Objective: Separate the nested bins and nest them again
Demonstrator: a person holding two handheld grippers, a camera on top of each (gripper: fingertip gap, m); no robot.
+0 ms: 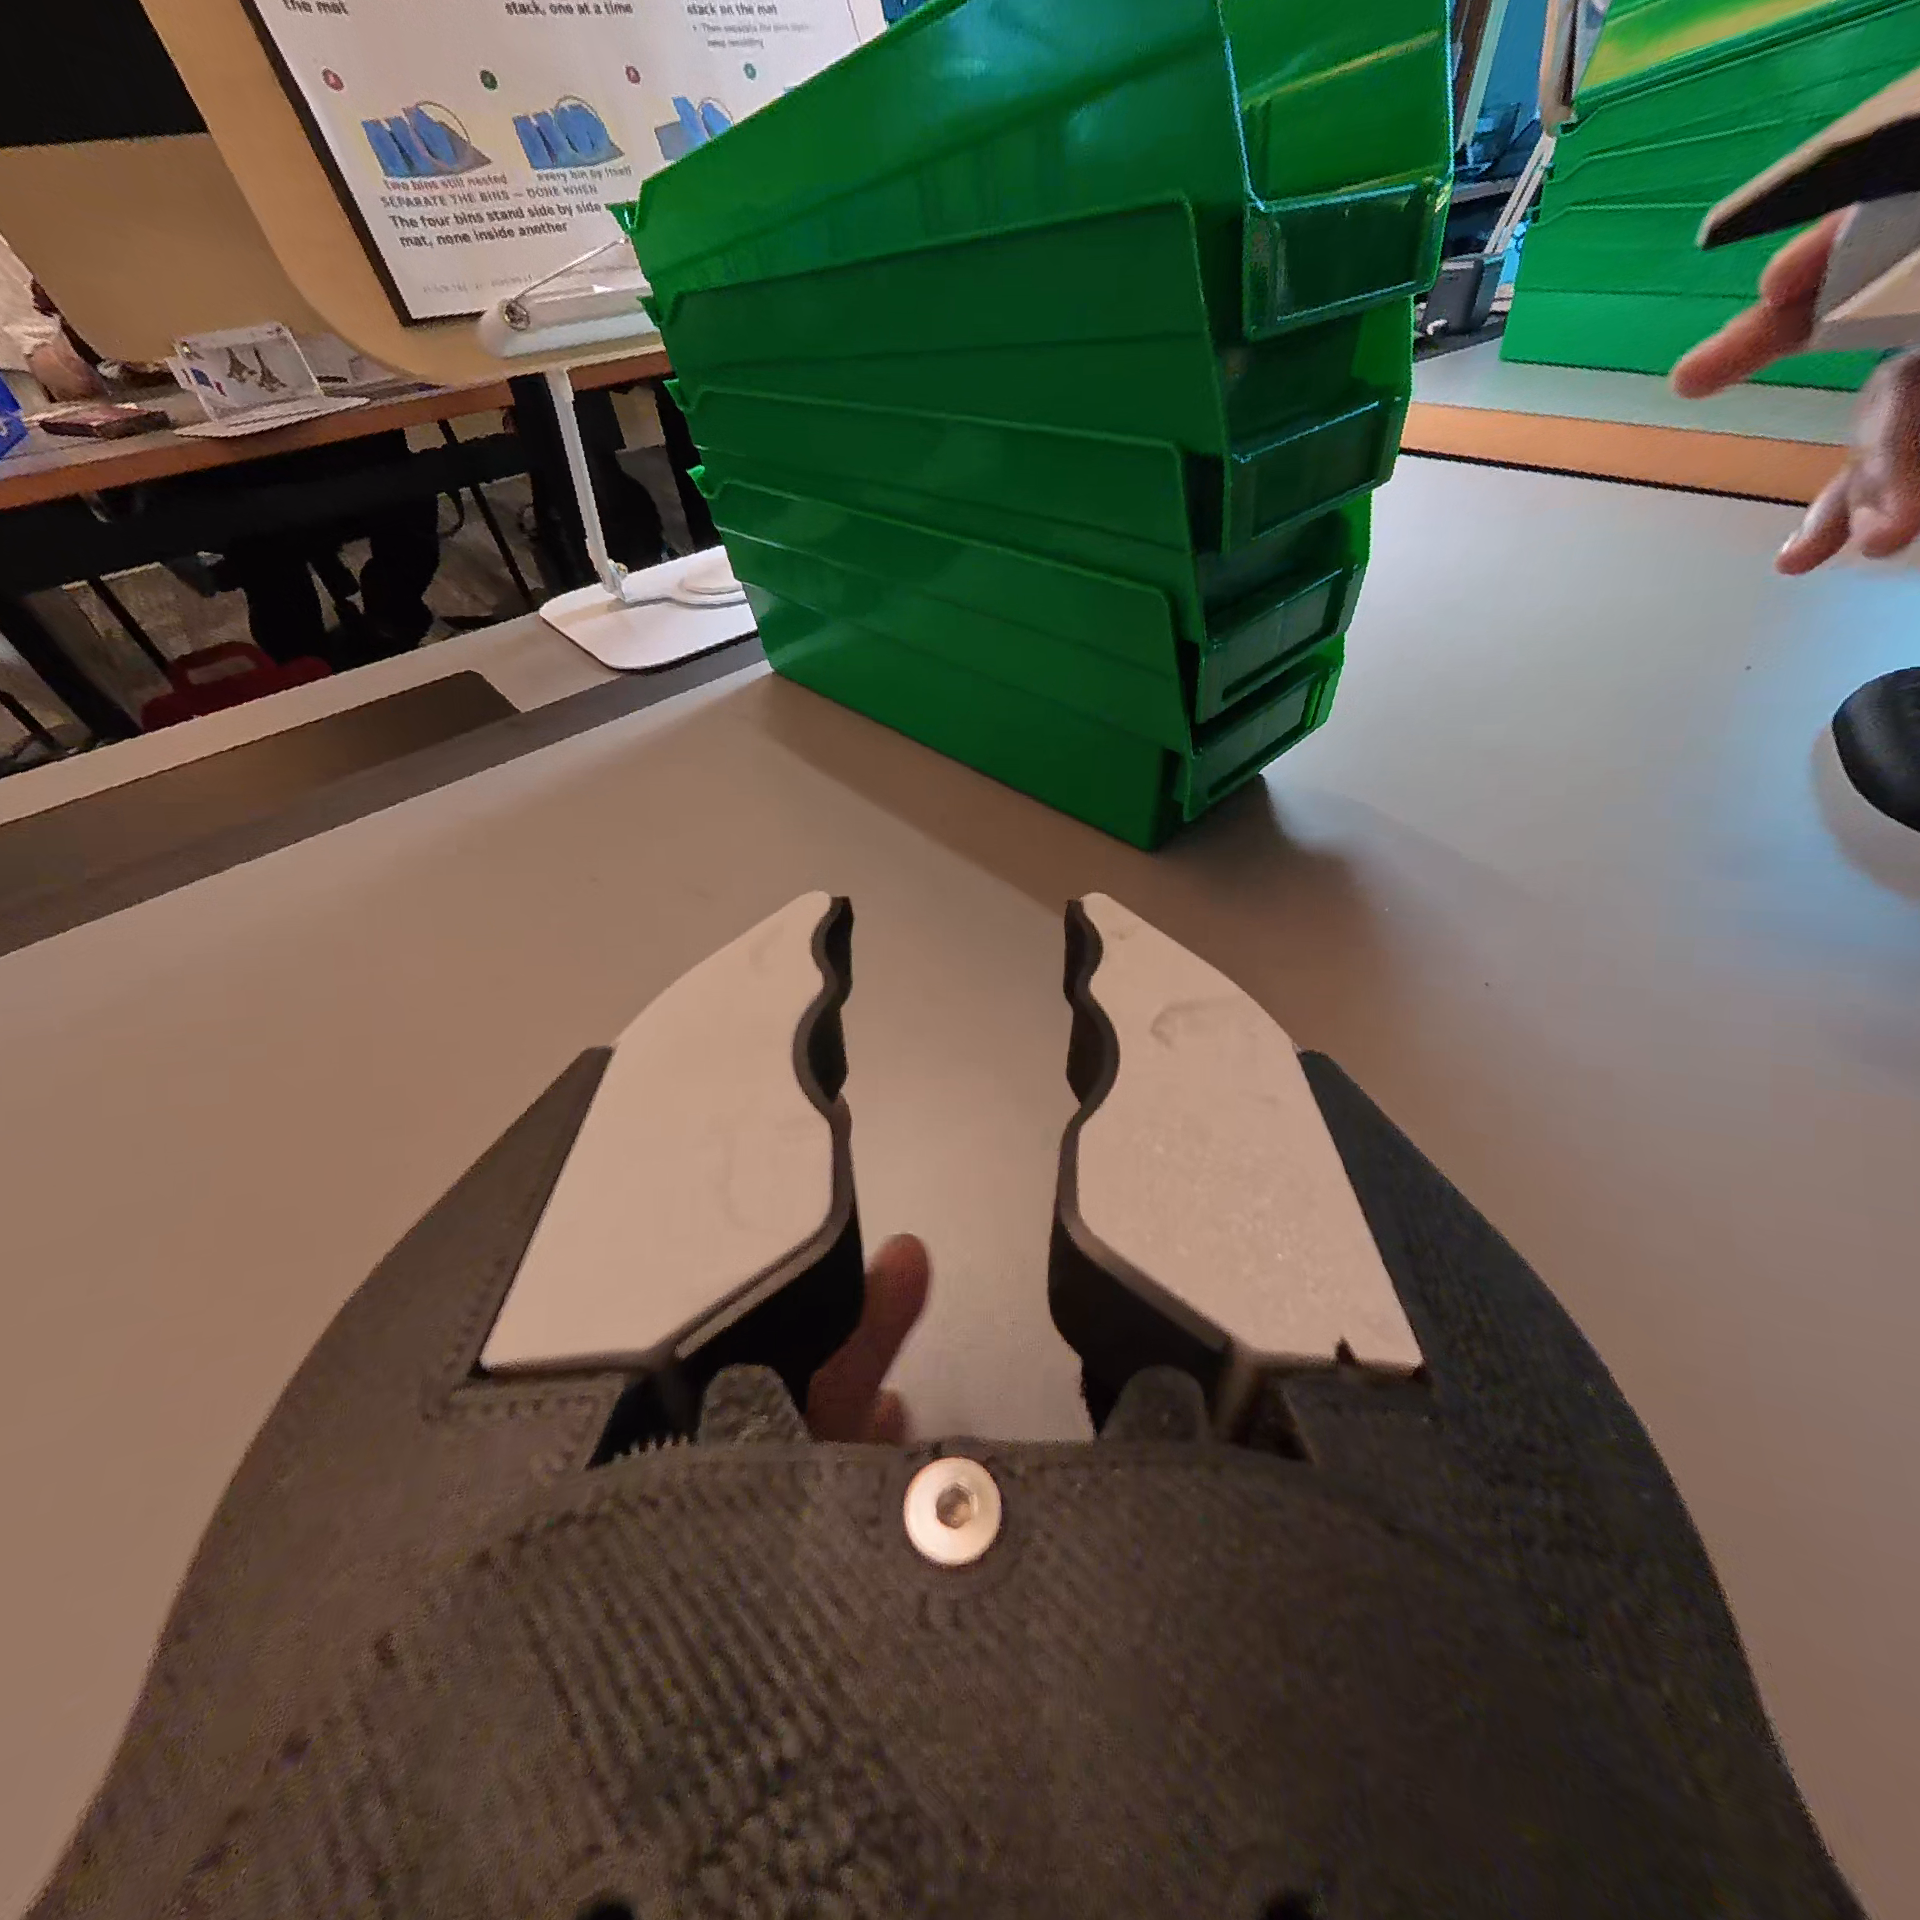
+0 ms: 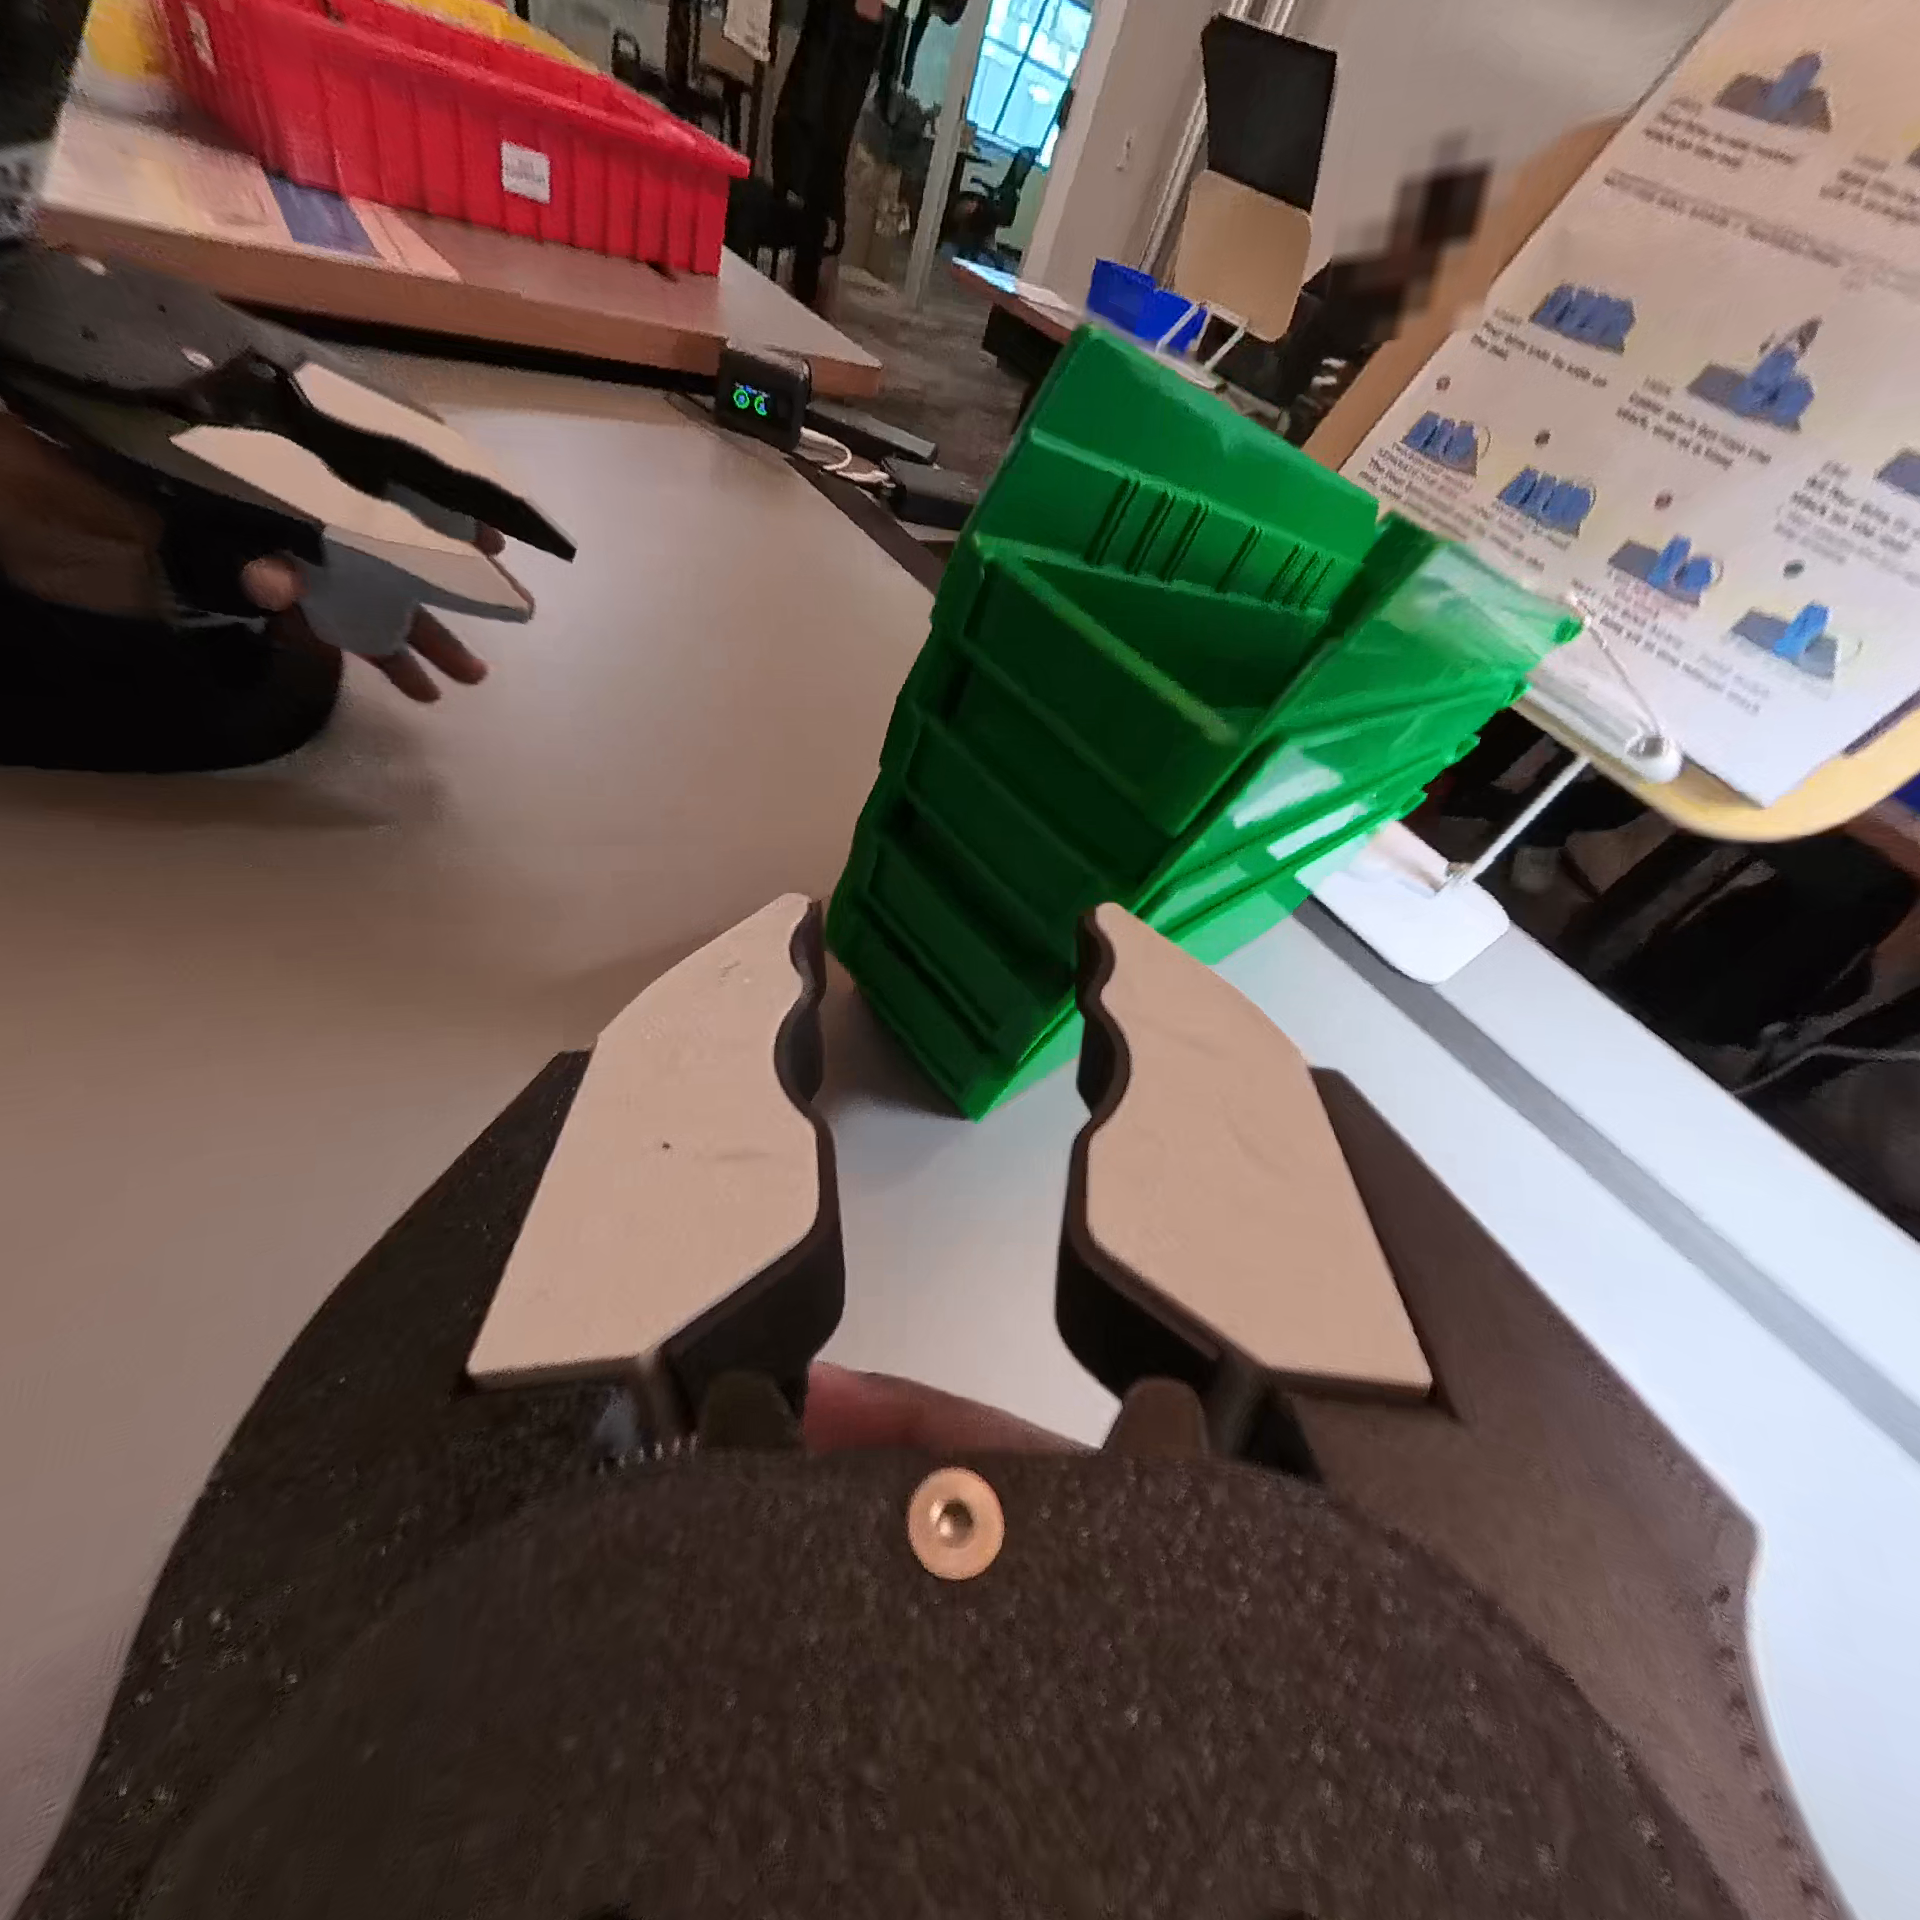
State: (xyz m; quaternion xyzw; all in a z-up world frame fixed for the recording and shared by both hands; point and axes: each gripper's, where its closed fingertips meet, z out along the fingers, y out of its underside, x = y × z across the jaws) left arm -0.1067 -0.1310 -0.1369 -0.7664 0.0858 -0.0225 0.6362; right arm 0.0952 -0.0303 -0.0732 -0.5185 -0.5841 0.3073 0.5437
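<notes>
While the nested green bins (image 1: 997,488) stood stacked on the grey table (image 1: 1507,831), both the left tongs (image 1: 958,914) and the right tongs (image 2: 951,920) hung parted and empty short of them, and the stiff, light, probably slippery plastic seemed best gripped by a rim.

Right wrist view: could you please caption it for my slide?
Open right gripper approaches nested green bins on the grey table.

Five nested green bins (image 1: 966,499), two grippers, one red tote (image 2: 447,135), one instruction poster (image 2: 1683,416)
</notes>
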